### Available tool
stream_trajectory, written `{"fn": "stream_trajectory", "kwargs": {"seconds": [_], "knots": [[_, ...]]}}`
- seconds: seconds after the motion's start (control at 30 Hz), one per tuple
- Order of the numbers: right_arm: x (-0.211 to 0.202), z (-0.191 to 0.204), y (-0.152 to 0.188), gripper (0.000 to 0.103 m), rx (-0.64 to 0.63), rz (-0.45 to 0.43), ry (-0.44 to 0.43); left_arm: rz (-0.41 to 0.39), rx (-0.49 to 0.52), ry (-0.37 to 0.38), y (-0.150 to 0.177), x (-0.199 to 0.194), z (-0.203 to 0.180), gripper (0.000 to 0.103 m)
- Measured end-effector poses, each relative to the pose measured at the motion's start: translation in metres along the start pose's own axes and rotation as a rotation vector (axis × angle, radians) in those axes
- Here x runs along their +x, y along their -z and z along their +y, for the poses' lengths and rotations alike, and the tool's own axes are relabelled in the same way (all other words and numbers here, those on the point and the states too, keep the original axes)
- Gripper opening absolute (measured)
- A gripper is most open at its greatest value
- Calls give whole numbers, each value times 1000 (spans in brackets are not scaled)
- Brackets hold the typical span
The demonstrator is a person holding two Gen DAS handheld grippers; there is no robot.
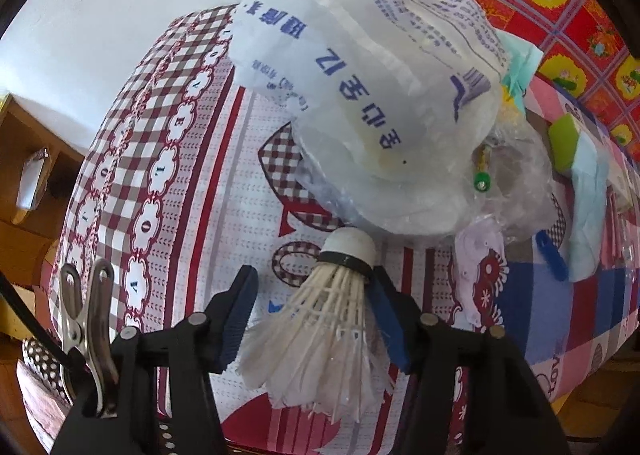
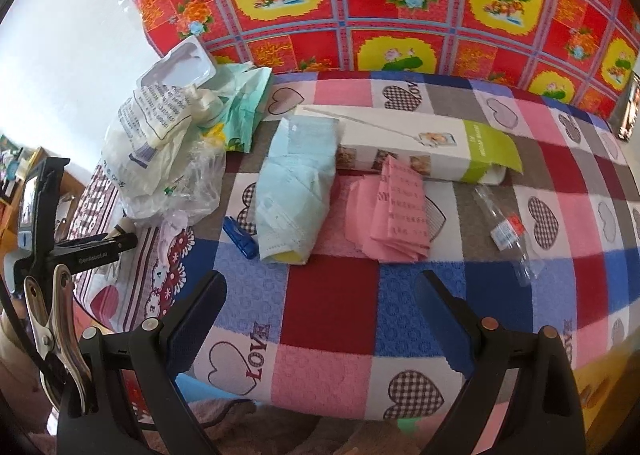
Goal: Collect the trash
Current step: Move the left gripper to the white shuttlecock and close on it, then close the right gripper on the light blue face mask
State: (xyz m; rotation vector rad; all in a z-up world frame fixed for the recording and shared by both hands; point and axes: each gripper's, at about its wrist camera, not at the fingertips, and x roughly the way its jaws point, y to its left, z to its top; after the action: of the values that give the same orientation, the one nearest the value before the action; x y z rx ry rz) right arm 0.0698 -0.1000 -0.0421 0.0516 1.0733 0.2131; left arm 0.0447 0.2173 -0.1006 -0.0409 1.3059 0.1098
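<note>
White feathers fill the gap between the left gripper [image 1: 316,295]'s blue-padded fingers [image 1: 236,319], which stand at a middling width around a worn shuttlecock [image 1: 320,327] lying on a patterned bedsheet [image 1: 192,191]. One pad appears to touch the feathers near the shuttlecock's black band; the other stands clear, so the tongs have not yet taken hold. The cork nose points away from the tongs, toward a heap of crumpled white plastic bags [image 1: 360,87] printed in blue, just beyond the shuttlecock and close to touching it. A clear bag holding something green-capped [image 1: 482,181] lies beside that heap, farther from the shuttlecock.

Closing gently on the stiffer stems near the band, rather than on the flared vanes, looks the surer way to lift the shuttlecock without crushing it or letting it slip; a straight lift should keep the cork from snagging the bags.

Over the checked blanket next to the sheet, the right gripper [image 2: 320,315] hovers with its tongs wide and nothing between them. Farther from the shuttlecock than the bag heap lie a blue clothes peg [image 2: 240,241], a pale blue face mask [image 2: 296,191], folded pink paper [image 2: 396,211], a long white and green carton [image 2: 420,151] and a clear plastic bottle [image 2: 508,231], all apparently waiting to be gathered. A red and yellow flowered quilt [image 2: 400,3] rises behind them, farthest of all from the shuttlecock
</note>
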Motion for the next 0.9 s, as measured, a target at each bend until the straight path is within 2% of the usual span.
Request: {"fn": "stream_trajectory", "kwargs": {"seconds": [0.17, 0.23, 0.3, 0.4, 0.63, 0.9], "knots": [[11, 5, -13, 97, -29, -6, -11, 17, -46, -9, 3, -3, 0, 63], [18, 8, -18, 97, -30, 6, -27, 14, -69, -10, 4, -5, -2, 56], [28, 14, -23, 97, -43, 25, -56, 11, -85, -14, 5, -8, -2, 43], [37, 24, -30, 97, -77, 31, -66, 15, -117, -27, 6, -10, -4, 37], [63, 21, -42, 97, -35, 94, -111, -4, -173, -21, 12, -29, -12, 35], [80, 17, -51, 97, -29, 109, -114, -25, -220, -20, 16, -55, -26, 35]]}}
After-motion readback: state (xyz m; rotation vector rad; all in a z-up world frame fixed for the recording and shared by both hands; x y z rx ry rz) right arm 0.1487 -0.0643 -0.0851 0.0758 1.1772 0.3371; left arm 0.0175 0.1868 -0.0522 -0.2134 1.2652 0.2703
